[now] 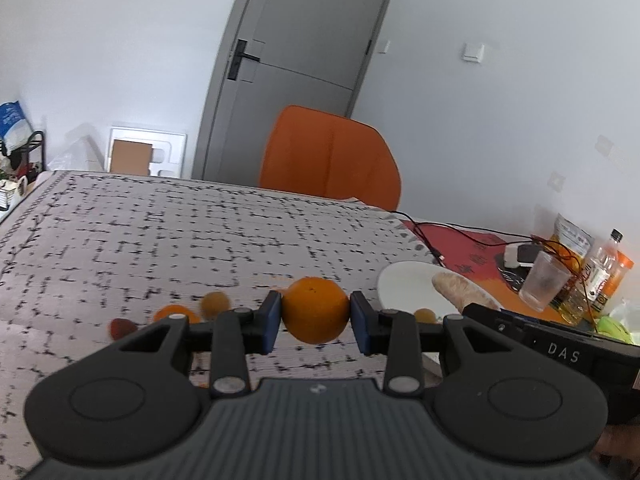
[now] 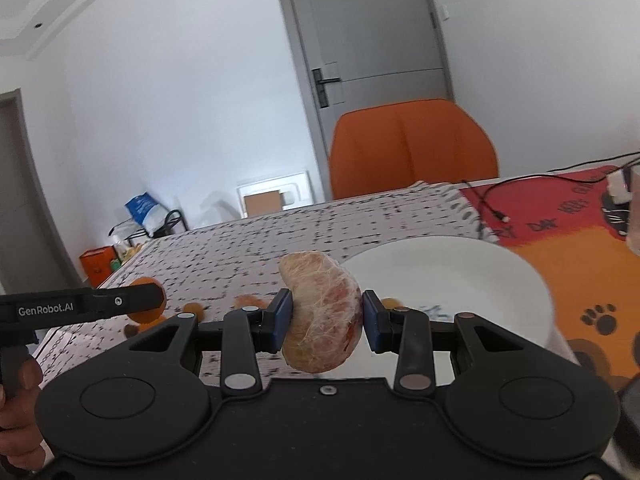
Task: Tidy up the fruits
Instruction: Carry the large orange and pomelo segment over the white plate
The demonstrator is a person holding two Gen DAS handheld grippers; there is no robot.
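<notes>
Left wrist view: left gripper jaws clamp an orange; right gripper jaws clamp a peeled segment beside the plate.

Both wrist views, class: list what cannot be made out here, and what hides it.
- Left wrist view: small fruits on the patterned tablecloth are motion-blurred and partly behind the left gripper, which holds the round orange.
- Right wrist view: white plate, near rim behind the right gripper and peeled pomelo segment.

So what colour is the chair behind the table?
The chair is plain orange; the right wrist view shows it best.
</notes>
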